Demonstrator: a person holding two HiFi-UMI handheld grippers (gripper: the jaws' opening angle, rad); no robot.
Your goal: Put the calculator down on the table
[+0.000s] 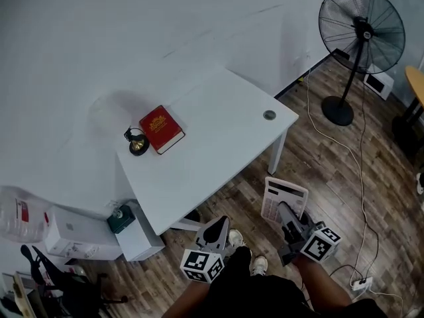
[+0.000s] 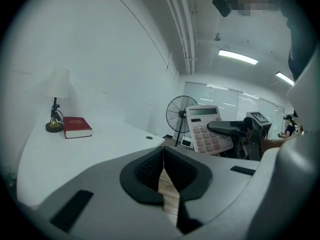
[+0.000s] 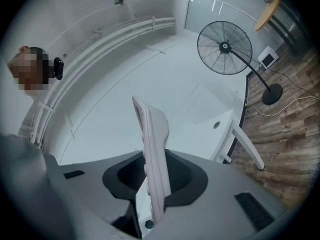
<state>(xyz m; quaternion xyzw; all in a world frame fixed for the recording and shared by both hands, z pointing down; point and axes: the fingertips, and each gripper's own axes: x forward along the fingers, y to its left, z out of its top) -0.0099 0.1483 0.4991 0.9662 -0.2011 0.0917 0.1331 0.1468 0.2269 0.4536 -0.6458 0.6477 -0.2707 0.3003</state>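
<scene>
The calculator point(image 1: 286, 199) is white-grey with rows of keys, and it hangs over the wooden floor just off the near right side of the white table point(image 1: 218, 151). My right gripper point(image 1: 289, 218) is shut on its lower end. In the right gripper view the calculator point(image 3: 153, 144) stands edge-on between the pads, with the table point(image 3: 200, 111) beyond it. My left gripper point(image 1: 216, 232) is near the table's front edge, shut with nothing in it. In the left gripper view, my left gripper point(image 2: 161, 168) has its pads together, and the calculator point(image 2: 206, 133) shows at the right.
A red book point(image 1: 161, 129) and a small lamp point(image 1: 137, 142) sit on the table's far left. A cable hole point(image 1: 269, 114) is near its right corner. A standing fan point(image 1: 361, 28) and a power strip point(image 1: 361, 285) with cable are on the right. White boxes point(image 1: 79, 234) stand by the table's left end.
</scene>
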